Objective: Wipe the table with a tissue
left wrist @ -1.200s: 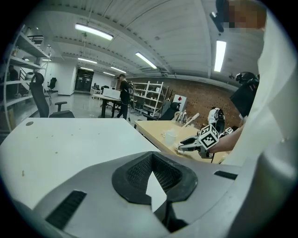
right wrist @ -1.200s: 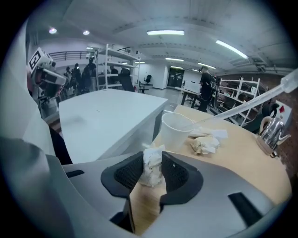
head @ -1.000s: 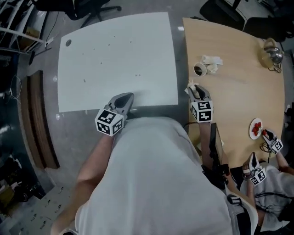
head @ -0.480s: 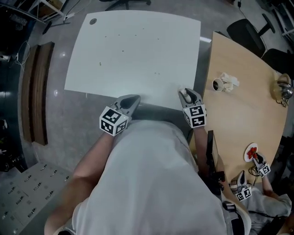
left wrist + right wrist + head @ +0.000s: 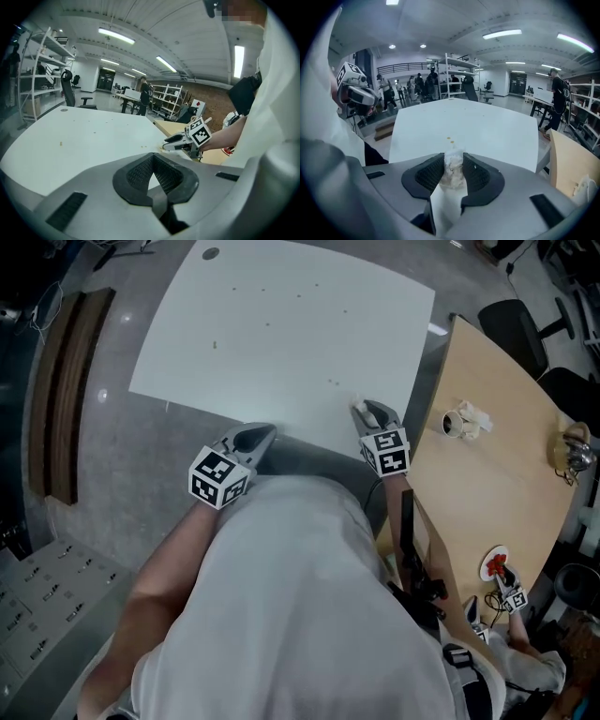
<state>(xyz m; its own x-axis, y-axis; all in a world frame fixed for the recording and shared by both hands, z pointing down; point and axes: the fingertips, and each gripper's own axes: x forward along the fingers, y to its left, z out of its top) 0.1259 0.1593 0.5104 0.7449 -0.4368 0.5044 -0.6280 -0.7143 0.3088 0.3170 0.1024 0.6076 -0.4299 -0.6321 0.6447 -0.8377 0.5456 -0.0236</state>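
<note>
The white table [image 5: 281,343] carries small crumbs [image 5: 214,345], and two yellowish crumbs [image 5: 449,138] lie just ahead of my right gripper. My right gripper [image 5: 361,412] hangs over the table's near right corner, shut on a crumpled white tissue [image 5: 453,169] that sticks out between its pads. My left gripper [image 5: 253,438] is at the near edge, left of the right one, shut with nothing in it; in the left gripper view its pads [image 5: 136,173] meet at the tips. The same view has the right gripper [image 5: 180,140] to the right.
A wooden table [image 5: 497,474] adjoins on the right, with a cup and crumpled tissue [image 5: 466,420], a glass pot [image 5: 572,451] and a plate [image 5: 494,565]. Another person with grippers [image 5: 511,601] is at its near end. A wooden bench [image 5: 56,390] lies left.
My right gripper has moved left with the tissue, from the wooden table to the white table's near corner. My left gripper stays at the near edge. The head view has swung toward the white table.
</note>
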